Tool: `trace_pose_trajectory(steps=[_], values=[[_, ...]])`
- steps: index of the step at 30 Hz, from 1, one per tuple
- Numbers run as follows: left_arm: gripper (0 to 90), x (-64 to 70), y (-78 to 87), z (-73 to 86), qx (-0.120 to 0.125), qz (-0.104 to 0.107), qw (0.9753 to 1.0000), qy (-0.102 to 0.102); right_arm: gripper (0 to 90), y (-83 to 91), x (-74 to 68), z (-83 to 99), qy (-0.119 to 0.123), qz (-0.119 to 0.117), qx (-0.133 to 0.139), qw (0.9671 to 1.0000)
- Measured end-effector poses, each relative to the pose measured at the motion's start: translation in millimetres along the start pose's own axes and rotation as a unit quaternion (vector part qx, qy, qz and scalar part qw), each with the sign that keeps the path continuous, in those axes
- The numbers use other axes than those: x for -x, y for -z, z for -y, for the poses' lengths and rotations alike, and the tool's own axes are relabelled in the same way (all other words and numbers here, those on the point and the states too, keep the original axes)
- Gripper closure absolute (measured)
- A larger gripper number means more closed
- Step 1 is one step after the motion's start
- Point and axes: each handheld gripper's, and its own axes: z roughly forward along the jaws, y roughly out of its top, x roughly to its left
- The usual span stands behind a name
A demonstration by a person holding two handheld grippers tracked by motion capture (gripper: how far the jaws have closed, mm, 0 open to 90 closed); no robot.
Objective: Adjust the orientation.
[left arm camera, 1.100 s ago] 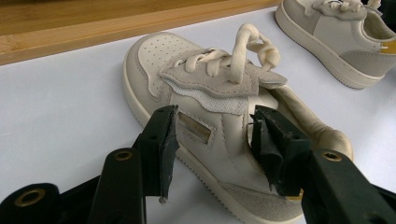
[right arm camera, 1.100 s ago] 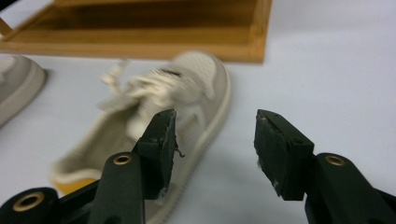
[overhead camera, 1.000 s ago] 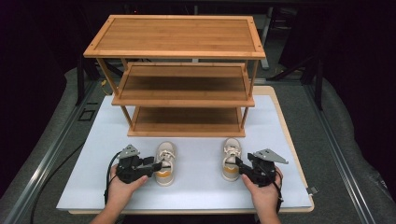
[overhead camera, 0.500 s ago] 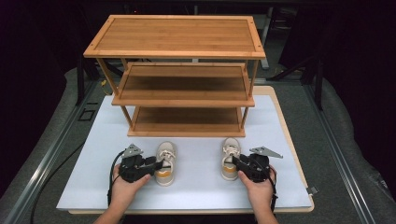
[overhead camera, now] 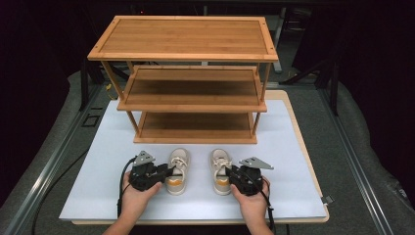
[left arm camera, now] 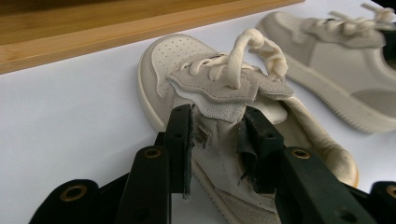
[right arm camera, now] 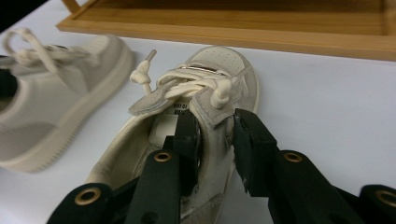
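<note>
Two small beige sneakers stand side by side on the white tabletop [overhead camera: 293, 147], toes toward a wooden shoe rack [overhead camera: 188, 36]. My left gripper [overhead camera: 168, 173] is shut on the left sneaker [overhead camera: 178, 159]. In the left gripper view, that gripper [left arm camera: 219, 140] clamps the left sneaker [left arm camera: 187, 60] by its near side wall, one jaw inside, one outside. My right gripper [overhead camera: 229, 175] is shut on the right sneaker [overhead camera: 220, 161]. In the right gripper view, that gripper [right arm camera: 217, 140] pinches the right sneaker [right arm camera: 224, 60] by its side wall below the laces. Both soles rest on the table.
The three-shelf rack stands just beyond the shoes, and its bottom shelf [overhead camera: 195, 122] is bare. The rack's front rail [left arm camera: 93, 28] lies close ahead of the toes. Dark floor and metal rails [overhead camera: 44, 161] flank the table.
Both grippers have slid inward onto the sneakers and their jaws have shut on the side walls. The right gripper moved farther. The shoes stay in place.
</note>
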Motion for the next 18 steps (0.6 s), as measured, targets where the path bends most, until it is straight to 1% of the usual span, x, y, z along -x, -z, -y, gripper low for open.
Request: trace_pose_trajectory(steps=[1, 3, 4, 5, 6, 7, 8, 10, 11, 12, 14, 15, 16, 17, 18], values=[[66.1, 2.7, -1.6, -0.5, 0.0, 0.002, 1.0, -0.002, 71.1, -1.5, -4.7, -0.2, -0.002, -0.006, -0.004, 1.0], [66.1, 6.9, -4.7, -1.9, -0.001, 0.004, 1.0, -0.004, 71.0, -5.2, -13.1, -0.6, 0.0, -0.003, -0.004, 1.0], [66.1, 8.9, -6.0, -2.3, -0.001, 0.006, 1.0, 0.0, 70.9, -8.3, -21.5, -0.7, 0.008, 0.002, -0.005, 1.0], [66.1, 12.6, -8.3, -2.9, 0.0, 0.006, 1.0, 0.003, 70.9, -9.1, -24.2, -0.4, 0.013, 0.004, -0.005, 0.9999], [66.1, 12.6, -8.3, -2.9, 0.0, 0.006, 1.0, 0.003, 70.9, -9.1, -24.2, -0.4, 0.013, 0.004, -0.005, 0.9999], [66.1, 15.0, -10.1, -3.5, 0.001, 0.007, 1.0, 0.0, 70.9, -10.5, -27.9, 0.1, 0.018, 0.008, -0.004, 0.9998], [66.1, 19.0, -12.8, -4.9, -0.002, 0.01, 0.9999, -0.003, 70.6, -12.3, -33.0, 1.3, 0.02, 0.005, -0.004, 0.9998], [66.0, 22.3, -13.9, -5.6, -0.001, 0.006, 1.0, -0.002, 70.1, -12.5, -35.5, 1.5, 0.011, -0.001, -0.007, 0.9999], [66.0, 23.1, -14.1, -5.4, 0.0, 0.004, 1.0, -0.002, 70.0, -12.8, -36.5, 1.8, 0.014, -0.006, -0.006, 0.9999], [66.0, 23.8, -14.0, -4.9, 0.002, 0.002, 1.0, -0.002, 69.7, -13.0, -38.0, 2.3, 0.014, 0.006, -0.003, 0.9999], [66.0, 23.5, -13.8, -4.6, 0.002, 0.002, 1.0, -0.004, 69.5, -12.5, -38.8, 3.1, 0.015, 0.006, -0.003, 0.9999], [66.1, 23.6, -13.8, -4.1, 0.004, 0.002, 1.0, -0.004, 68.7, -12.1, -40.5, 4.6, 0.014, 0.0, 0.0, 0.9999], [66.1, 23.6, -13.8, -4.1, 0.004, 0.002, 1.0, -0.004, 68.7, -12.1, -40.5, 4.6, 0.014, 0.0, 0.0, 0.9999], [66.2, 24.9, -13.2, -3.2, 0.004, 0.003, 1.0, -0.002, 67.8, -10.9, -43.1, 5.8, 0.011, 0.005, 0.0, 0.9999], [66.2, 24.9, -13.2, -3.2, 0.004, 0.003, 1.0, -0.002, 67.3, -11.0, -43.6, 6.7, 0.008, -0.004, 0.003, 1.0]])
